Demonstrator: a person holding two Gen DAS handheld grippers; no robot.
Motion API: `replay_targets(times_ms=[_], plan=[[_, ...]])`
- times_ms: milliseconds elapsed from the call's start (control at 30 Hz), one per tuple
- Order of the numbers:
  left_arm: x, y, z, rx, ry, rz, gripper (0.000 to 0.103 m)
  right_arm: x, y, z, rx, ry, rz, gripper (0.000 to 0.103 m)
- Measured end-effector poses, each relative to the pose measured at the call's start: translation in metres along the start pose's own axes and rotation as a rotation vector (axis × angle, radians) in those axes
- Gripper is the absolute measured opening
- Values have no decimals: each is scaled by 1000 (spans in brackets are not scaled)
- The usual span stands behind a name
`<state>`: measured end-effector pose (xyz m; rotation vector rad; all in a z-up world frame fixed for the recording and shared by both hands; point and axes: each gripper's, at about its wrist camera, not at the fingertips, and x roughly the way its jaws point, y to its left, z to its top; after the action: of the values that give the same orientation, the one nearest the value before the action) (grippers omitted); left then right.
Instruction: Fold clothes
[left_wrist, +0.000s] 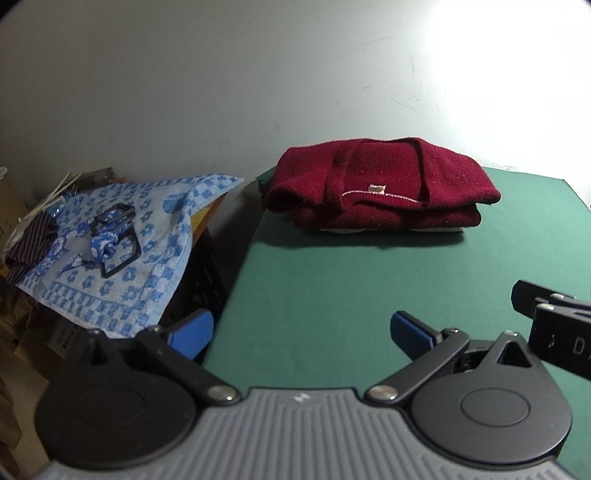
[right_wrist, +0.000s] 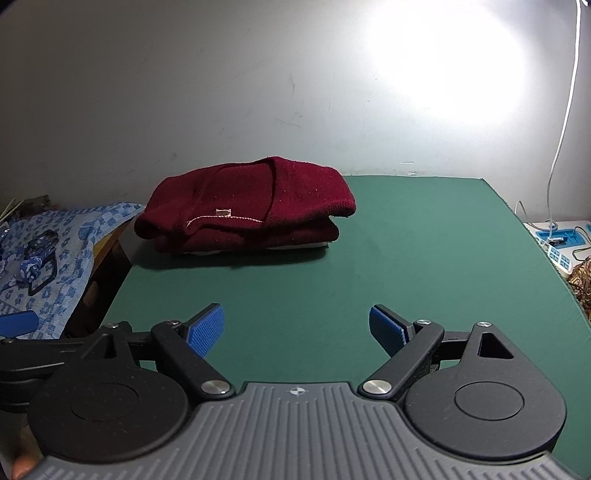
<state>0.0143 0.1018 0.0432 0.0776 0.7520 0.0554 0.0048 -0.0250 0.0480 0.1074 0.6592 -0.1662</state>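
Observation:
A dark red knitted sweater (left_wrist: 380, 184) lies folded in a thick stack at the far left of the green table mat (left_wrist: 351, 295), with a white layer showing under it. The right wrist view shows the same sweater (right_wrist: 247, 210) on the mat (right_wrist: 406, 266) near the wall. My left gripper (left_wrist: 301, 332) is open over the mat's near left edge, well short of the sweater, with nothing between its blue pads. Beside it, my right gripper (right_wrist: 295, 330) also stands open and empty above the near mat.
A blue flower-patterned cloth (left_wrist: 122, 236) covers a pile left of the table, with a folded umbrella (left_wrist: 110, 236) on it. A white power strip (right_wrist: 561, 243) and cable (right_wrist: 557, 147) sit off the table's right edge. The wall rises right behind the sweater.

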Motion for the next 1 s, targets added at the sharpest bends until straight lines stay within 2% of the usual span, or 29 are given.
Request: replay_targets(times_ms=[1000], plan=[[16,11,3,-3,32,-13,103,13,12,0,18,24,2,88]])
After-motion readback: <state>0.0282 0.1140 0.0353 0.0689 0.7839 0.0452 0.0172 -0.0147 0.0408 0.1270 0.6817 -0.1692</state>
